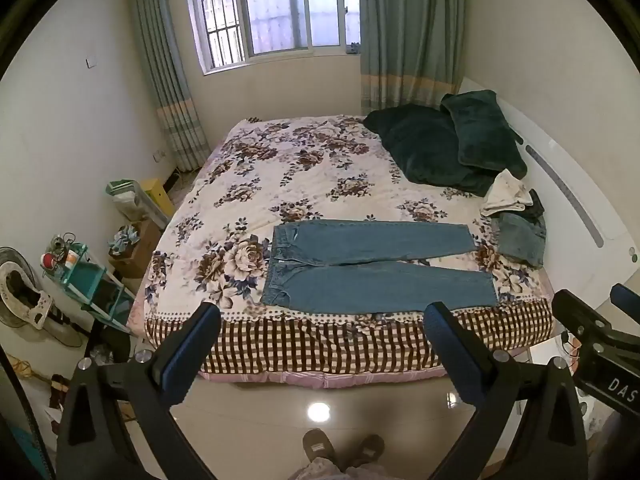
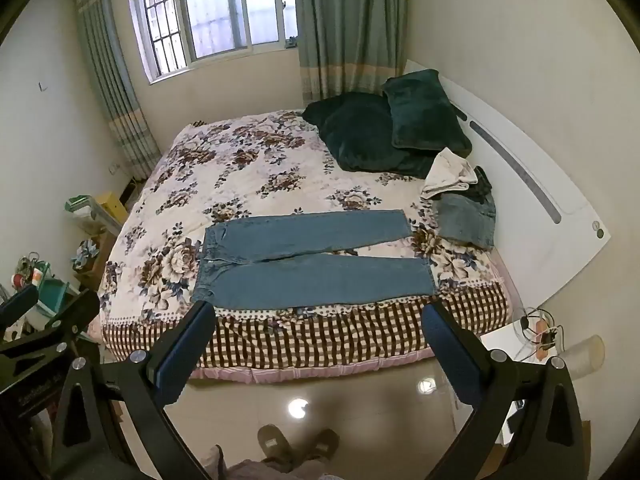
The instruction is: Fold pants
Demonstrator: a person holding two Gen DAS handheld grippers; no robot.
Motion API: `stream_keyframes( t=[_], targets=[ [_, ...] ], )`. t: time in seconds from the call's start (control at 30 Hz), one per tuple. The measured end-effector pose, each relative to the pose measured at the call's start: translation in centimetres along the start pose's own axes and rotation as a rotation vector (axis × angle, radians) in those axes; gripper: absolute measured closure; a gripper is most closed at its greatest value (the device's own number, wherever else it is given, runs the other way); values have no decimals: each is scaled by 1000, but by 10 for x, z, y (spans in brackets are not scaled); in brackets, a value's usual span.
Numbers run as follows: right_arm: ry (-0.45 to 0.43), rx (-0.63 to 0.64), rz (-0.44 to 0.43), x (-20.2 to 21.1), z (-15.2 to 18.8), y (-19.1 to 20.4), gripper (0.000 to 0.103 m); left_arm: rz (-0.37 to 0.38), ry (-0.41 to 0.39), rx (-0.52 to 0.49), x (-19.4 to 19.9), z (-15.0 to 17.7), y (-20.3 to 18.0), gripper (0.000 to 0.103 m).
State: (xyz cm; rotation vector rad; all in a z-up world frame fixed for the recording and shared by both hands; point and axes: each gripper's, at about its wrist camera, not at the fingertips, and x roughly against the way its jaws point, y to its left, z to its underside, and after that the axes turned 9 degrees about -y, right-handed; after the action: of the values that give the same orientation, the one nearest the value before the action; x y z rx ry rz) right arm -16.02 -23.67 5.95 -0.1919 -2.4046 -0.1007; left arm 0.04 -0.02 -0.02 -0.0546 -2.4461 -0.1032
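Observation:
A pair of blue jeans lies flat near the front edge of the bed, waistband to the left, both legs stretched to the right; the jeans look the same in the right wrist view. My left gripper hangs open in the air before the bed's edge, well short of the jeans, with nothing between its fingers. My right gripper is open too, held at the same distance and empty. The right gripper also shows at the right edge of the left wrist view.
The bed has a floral cover with a checked border. Dark green pillows, a cream garment and a folded denim piece lie at its right end. A teal shelf and boxes stand left. A person's slippered feet stand on the glossy floor.

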Motion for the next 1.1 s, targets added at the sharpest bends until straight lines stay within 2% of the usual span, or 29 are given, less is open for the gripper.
stream_keyframes(
  t=[0.03,0.53,0.73,0.8,1.1],
  targets=[
    [12,0,5,-1,0,0,0,5,-18,4,1,0,0,0],
    [2,6,1,2,-3,2,0,1,-20,6,7,0,-1,0],
    [5,2,-4,5,-9,4,0,-1,-21,10,3,-6,5,0],
    [3,3,-7,4,-12,9,0,-1,-23,10,5,-20,8,0],
    [6,3,-9,2,-17,14,0,0,-31,5,4,-19,6,0]
  ],
)
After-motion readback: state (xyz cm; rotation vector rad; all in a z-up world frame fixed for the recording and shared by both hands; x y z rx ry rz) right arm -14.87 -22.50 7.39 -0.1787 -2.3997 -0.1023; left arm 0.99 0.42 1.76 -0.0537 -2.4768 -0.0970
